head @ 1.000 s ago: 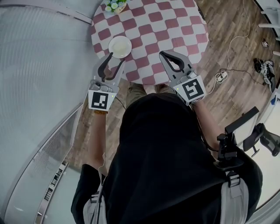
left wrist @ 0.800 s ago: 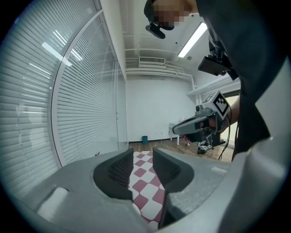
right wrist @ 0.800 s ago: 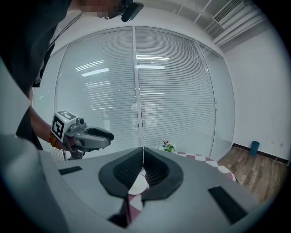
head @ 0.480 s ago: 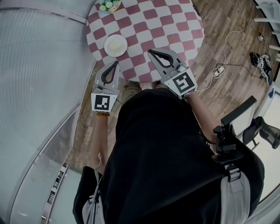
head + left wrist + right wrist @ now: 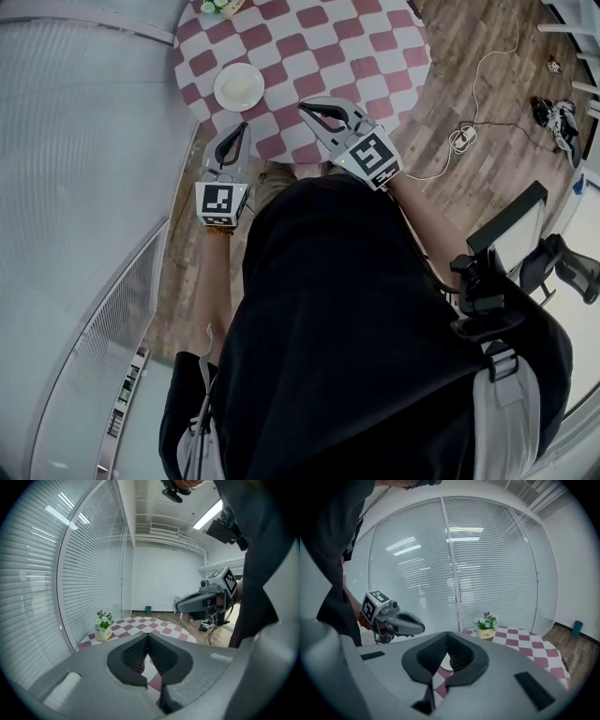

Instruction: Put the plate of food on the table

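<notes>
Checks of red and white cover the round table (image 5: 361,42). The white plate (image 5: 238,86) lies flat on it, close to the table's left edge. Something pale sits on the plate, but we cannot make out what it is. At the table's far rim, beyond the plate, stands a small flower pot (image 5: 217,5) with white blooms.

We hold the left gripper (image 5: 246,126) at the table's near-left edge, on our side of the plate and clear of it. Its jaws have just been closing. In the left gripper view they meet tip to tip with nothing between them, and only the checked tabletop shows through the opening behind the tips.

We hold the right gripper (image 5: 303,105) over the table's near edge, to the right of the plate and apart from it. In the right gripper view its jaws are pressed together at the tips and carry nothing. Through the gap behind them we see the tabletop and a pale sliver that may be the plate's rim, though we cannot be sure.

Neither gripper touches the plate. Each gripper appears in the other's view, level with the table's near side. The flower pot shows at the table's far side in both.

Off the table's right side a white cable (image 5: 473,141) trails across the wooden floor (image 5: 487,56). Left of the table runs a curved wall of pale slatted blinds (image 5: 84,141).
</notes>
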